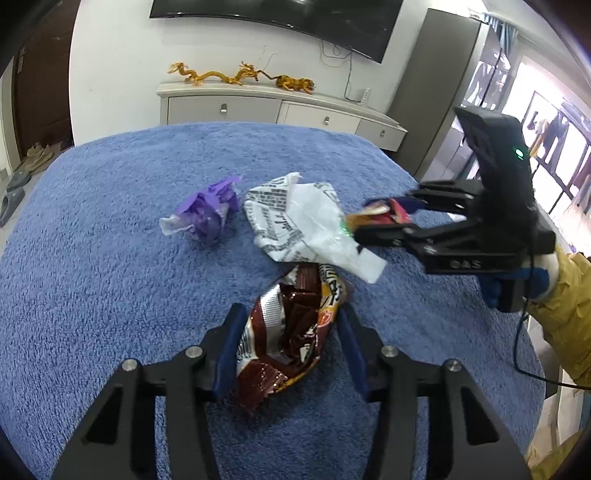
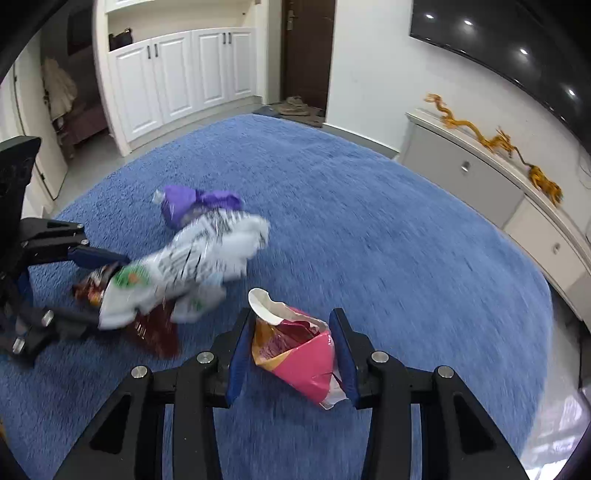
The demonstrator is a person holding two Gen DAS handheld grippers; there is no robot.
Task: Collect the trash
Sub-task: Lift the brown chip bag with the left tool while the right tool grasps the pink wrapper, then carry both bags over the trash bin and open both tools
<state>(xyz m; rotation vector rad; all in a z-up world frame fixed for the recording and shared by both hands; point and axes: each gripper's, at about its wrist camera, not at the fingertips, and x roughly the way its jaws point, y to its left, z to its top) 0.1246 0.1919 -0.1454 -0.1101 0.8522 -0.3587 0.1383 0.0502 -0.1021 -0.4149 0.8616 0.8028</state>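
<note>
On a blue shaggy cloth (image 1: 110, 277) lie a crumpled purple wrapper (image 1: 210, 210) (image 2: 192, 203) and a white printed bag (image 1: 303, 221) (image 2: 207, 251). My left gripper (image 1: 290, 314) (image 2: 96, 288) has its blue pads pressed on both sides of a brown foil snack wrapper (image 1: 291, 332), whose far end lies under the white bag. My right gripper (image 2: 291, 317) (image 1: 364, 219) is shut on a pink and orange snack bag (image 2: 299, 350) (image 1: 384, 214), just right of the white bag. The right wrist view is blurred.
A white sideboard (image 1: 258, 107) (image 2: 480, 177) with golden dragon figures (image 1: 221, 75) stands beyond the cloth under a dark TV (image 1: 277, 14). White cupboards (image 2: 177, 74) and a dark door (image 2: 306, 51) are further off. A yellow sleeve (image 1: 569, 306) holds the right gripper.
</note>
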